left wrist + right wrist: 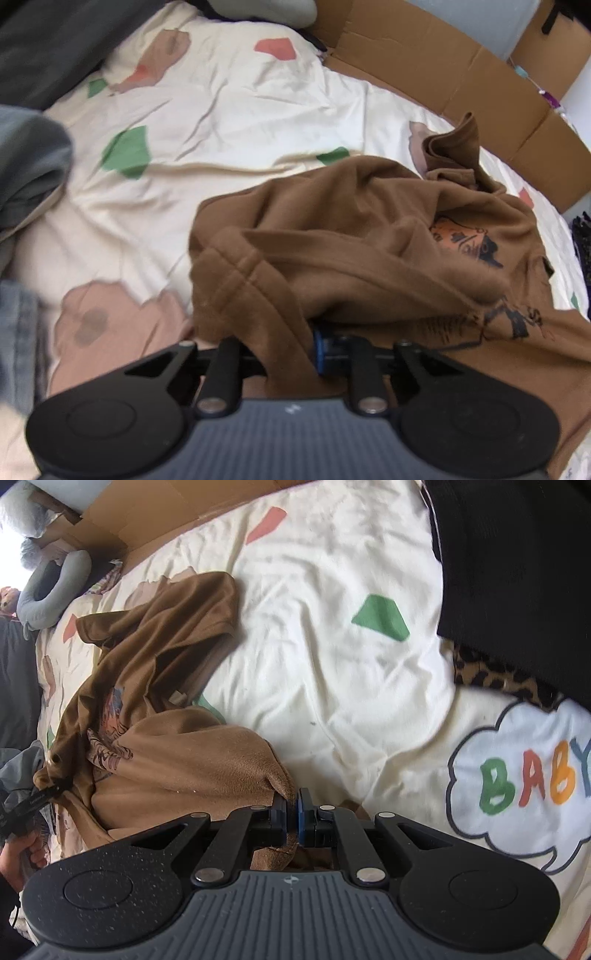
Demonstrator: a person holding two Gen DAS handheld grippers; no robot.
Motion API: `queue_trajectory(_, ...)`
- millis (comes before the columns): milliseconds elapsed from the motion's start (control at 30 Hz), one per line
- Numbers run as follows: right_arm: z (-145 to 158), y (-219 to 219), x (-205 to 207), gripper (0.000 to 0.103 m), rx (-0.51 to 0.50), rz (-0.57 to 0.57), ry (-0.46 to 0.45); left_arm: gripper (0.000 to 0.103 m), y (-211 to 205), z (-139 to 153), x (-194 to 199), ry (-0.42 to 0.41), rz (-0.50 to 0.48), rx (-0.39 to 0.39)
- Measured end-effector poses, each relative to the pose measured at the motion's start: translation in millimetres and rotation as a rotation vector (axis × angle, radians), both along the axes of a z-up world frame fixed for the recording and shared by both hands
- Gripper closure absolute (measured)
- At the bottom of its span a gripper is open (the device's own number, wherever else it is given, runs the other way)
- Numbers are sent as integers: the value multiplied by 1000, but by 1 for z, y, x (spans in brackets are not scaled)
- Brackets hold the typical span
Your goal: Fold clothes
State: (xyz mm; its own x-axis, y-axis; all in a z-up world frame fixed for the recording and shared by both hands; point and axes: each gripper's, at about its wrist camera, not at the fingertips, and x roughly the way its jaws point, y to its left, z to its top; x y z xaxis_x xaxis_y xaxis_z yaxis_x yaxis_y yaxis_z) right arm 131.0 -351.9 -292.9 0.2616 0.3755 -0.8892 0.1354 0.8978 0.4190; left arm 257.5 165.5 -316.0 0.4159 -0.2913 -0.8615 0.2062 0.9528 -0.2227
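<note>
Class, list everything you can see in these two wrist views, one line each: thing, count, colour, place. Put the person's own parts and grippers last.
Brown sweatshirt: one, brown with a printed graphic, crumpled on the bed, held by both grippers.
Duvet: one, cream with green, red and pink patches, covering the bed.
Cardboard: brown, flattened along the far edge of the bed.
Neck pillow: one, grey, far corner.
Black garment: one, on the duvet.
Leopard-print fabric: one, under the black garment.
BABY cloud print: one, white with coloured letters.
Hand: one, holding the left gripper's handle.
Left gripper: black, shut on sweatshirt.
Right gripper: black, shut on sweatshirt.
</note>
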Motion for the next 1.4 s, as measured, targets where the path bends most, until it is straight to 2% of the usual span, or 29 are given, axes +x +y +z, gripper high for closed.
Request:
queue_trajectory(400,26,4,18,100,-75,102,-47,85,70,27,-95,67,81,32)
queue_trajectory(767,49,14,17,100,-119,193,-61,85,91,48,-175,113,131,24)
queue_trajectory(967,60,18,0,100,-110,209,-43,85,99,47,-226,174,172,25)
queue_trajectory(1200,73,23,-22,100,-123,228,-68,85,103,45,-284,258,206,-5)
queue_trajectory(1300,79,21,-26,100,-127,224,-82,78,100,45,-301,304,213,-25)
queue_trajectory(1367,83,17,-26,100,-134,218,-89,67,95,47,-304,335,195,-2)
queue_trajectory(1400,84,16,-26,100,-140,215,-92,66,95,50,-302,340,191,7)
